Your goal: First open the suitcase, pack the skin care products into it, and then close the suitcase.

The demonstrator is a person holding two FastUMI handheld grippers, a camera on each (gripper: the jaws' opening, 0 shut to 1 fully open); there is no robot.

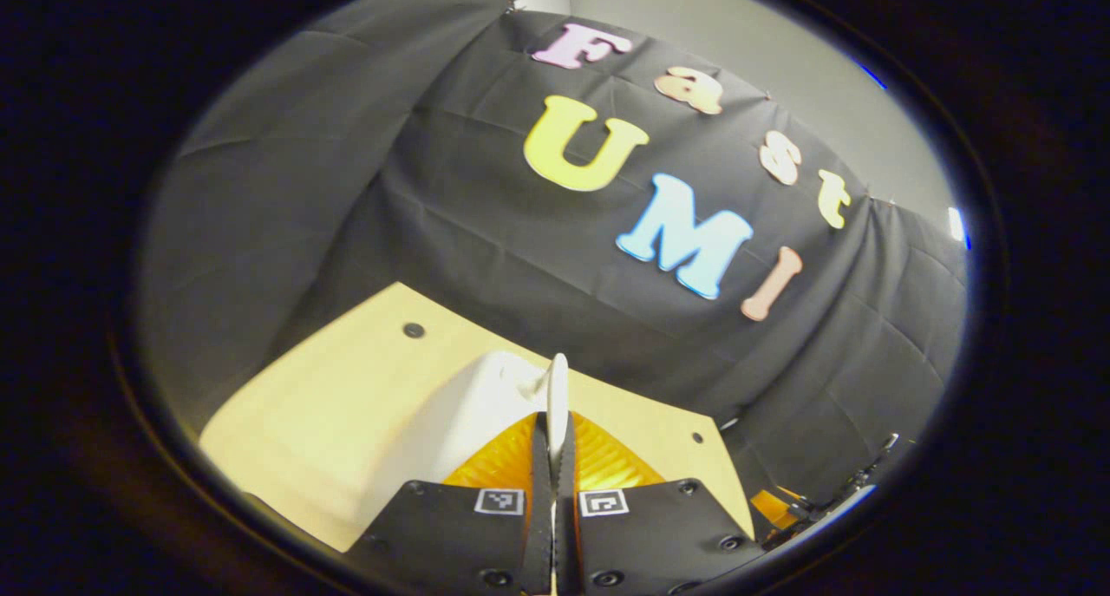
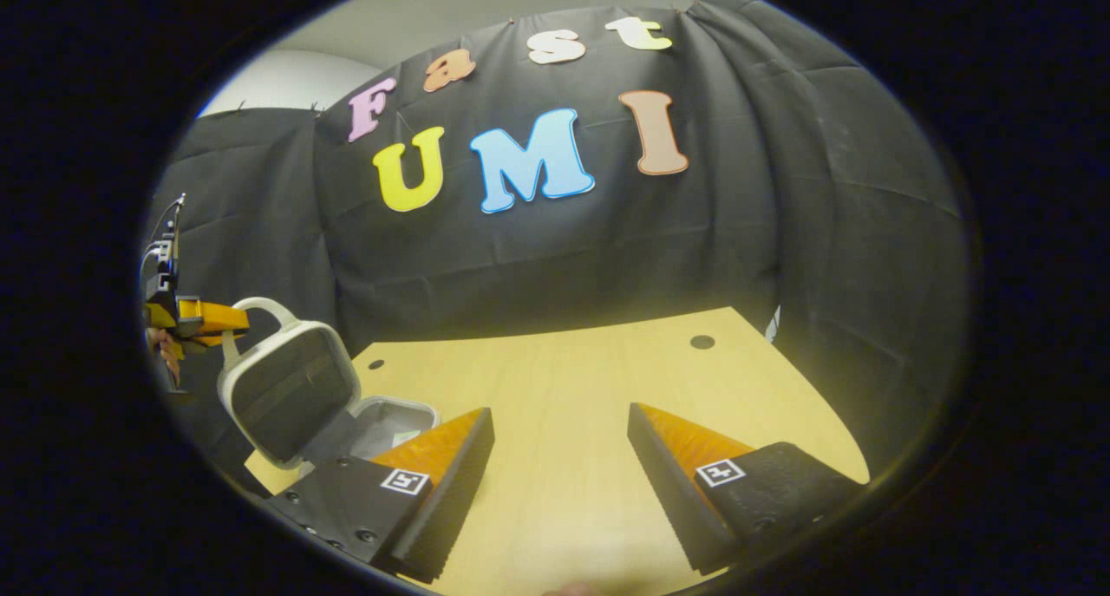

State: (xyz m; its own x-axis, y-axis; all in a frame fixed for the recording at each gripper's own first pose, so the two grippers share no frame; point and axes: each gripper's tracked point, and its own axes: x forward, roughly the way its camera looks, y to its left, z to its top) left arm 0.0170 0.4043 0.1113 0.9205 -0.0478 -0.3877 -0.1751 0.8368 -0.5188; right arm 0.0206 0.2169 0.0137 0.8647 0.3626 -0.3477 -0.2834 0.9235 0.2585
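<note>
Left gripper view, near to far: my left gripper (image 1: 555, 457) pinches the white handle (image 1: 558, 396) of the suitcase (image 1: 416, 440), fingers pressed on it edge-on, the pale shell just beyond and the bench (image 1: 347, 362) behind it. Right gripper view: my right gripper (image 2: 559, 474) hangs spread and empty over bare bench (image 2: 564, 379); farther left, the suitcase (image 2: 290, 392) stands with its lid raised, the left gripper (image 2: 204, 318) at its handle (image 2: 260, 305). I judge opening or closing is in hand; I cannot tell which. What lies in the tray is unclear. Next calls for steady guidance of the lid.
</note>
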